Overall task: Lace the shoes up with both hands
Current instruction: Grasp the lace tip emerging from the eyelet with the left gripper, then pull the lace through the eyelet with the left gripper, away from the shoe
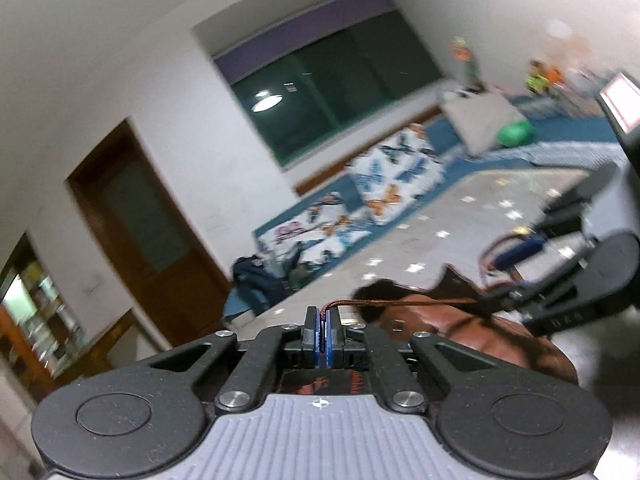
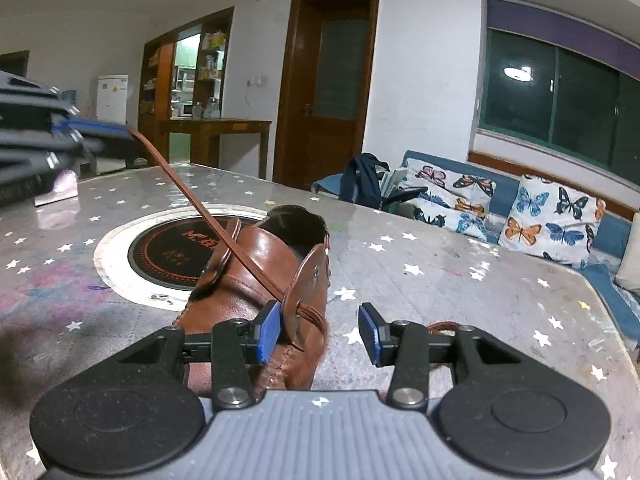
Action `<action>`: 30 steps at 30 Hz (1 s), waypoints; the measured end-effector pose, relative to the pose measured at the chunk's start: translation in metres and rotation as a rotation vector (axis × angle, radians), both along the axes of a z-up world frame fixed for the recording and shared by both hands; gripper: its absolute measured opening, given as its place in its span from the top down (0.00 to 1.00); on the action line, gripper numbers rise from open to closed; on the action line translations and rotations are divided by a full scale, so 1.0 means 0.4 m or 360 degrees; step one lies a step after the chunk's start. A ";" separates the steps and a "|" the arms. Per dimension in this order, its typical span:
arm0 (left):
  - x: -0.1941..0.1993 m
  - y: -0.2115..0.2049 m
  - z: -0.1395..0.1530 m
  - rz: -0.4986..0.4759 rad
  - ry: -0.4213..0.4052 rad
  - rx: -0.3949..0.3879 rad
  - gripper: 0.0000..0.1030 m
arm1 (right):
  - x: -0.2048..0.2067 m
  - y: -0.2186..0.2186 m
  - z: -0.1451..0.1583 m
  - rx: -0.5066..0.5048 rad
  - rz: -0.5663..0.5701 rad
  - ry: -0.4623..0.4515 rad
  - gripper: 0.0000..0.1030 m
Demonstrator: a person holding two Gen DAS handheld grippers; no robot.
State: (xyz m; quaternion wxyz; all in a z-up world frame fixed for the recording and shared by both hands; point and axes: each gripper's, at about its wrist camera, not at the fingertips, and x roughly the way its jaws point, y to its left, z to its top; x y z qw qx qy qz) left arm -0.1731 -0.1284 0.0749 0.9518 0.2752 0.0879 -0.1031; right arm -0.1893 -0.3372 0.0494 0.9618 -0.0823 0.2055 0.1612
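On the table, a star-patterned top with a round black hob let into it, a brown leather shoe lies with its opening turned away from the right wrist camera. Its toe end sits just under the right gripper, whose jaws stand partly apart with nothing pressed between them; the left blue pad is beside the shoe's right eyelet flap, perhaps touching it, and the other pad hangs over bare table. The left gripper is clamped tight on the end of the lace, which runs taut from an eyelet in that flap, across the tongue and up to the left.

The main risk, as I judge it, is the shoe itself. Nothing clamps it, so a hard pull along the lace could drag or tip it towards the hob, since the right gripper only flanks it. Next comes the flap: the strain falls on one eyelet, and a pull at a steep angle could fold the leather over and hide the next hole. Smallest but likeliest is the lace end. It is held only by a thin pinch at the pad tips, so a jerk could slip it free. More lace lies bunched behind the right gripper and could snag on its linkage.
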 end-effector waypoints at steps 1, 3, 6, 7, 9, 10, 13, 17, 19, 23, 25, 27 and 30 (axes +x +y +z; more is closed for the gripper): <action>-0.001 0.010 0.008 0.0033 -0.0009 -0.0032 0.97 | 0.002 0.000 -0.002 0.0003 -0.0007 0.0006 0.59; -0.005 0.035 0.023 0.0111 -0.0052 -0.0069 0.97 | -0.002 0.008 -0.007 0.0010 -0.0017 0.0014 0.59; -0.022 0.079 0.047 0.0239 -0.0106 -0.0143 0.97 | -0.003 0.007 -0.010 0.0014 -0.0031 0.0020 0.59; -0.023 0.094 0.056 0.0278 -0.0112 -0.0172 0.97 | -0.006 0.008 -0.011 0.0020 -0.0037 0.0023 0.59; -0.032 0.121 0.072 0.0355 -0.0136 -0.0213 0.97 | -0.004 0.009 -0.013 0.0028 -0.0047 0.0028 0.59; -0.037 0.133 0.078 0.0394 -0.0153 -0.0223 0.97 | -0.004 0.009 -0.014 0.0032 -0.0051 0.0031 0.59; -0.052 0.165 0.091 0.0463 -0.0175 -0.0257 0.97 | -0.004 0.016 -0.017 0.0032 -0.0056 0.0030 0.58; -0.076 0.196 0.108 0.0589 -0.0249 -0.0276 0.97 | -0.006 0.021 -0.019 0.0020 -0.0069 0.0020 0.58; -0.083 0.215 0.116 0.0651 -0.0275 -0.0288 0.97 | -0.007 0.022 -0.019 0.0022 -0.0071 0.0021 0.58; -0.101 0.247 0.127 0.0734 -0.0293 -0.0303 0.97 | -0.008 0.022 -0.020 0.0028 -0.0075 0.0022 0.57; -0.114 0.260 0.131 0.0792 -0.0329 -0.0286 0.97 | -0.008 0.023 -0.020 0.0030 -0.0078 0.0022 0.57; -0.120 0.274 0.141 0.0840 -0.0349 -0.0293 0.97 | -0.008 0.023 -0.019 0.0033 -0.0080 0.0021 0.57; -0.124 0.294 0.146 0.0887 -0.0347 -0.0310 0.97 | -0.008 0.026 -0.019 0.0033 -0.0084 0.0018 0.56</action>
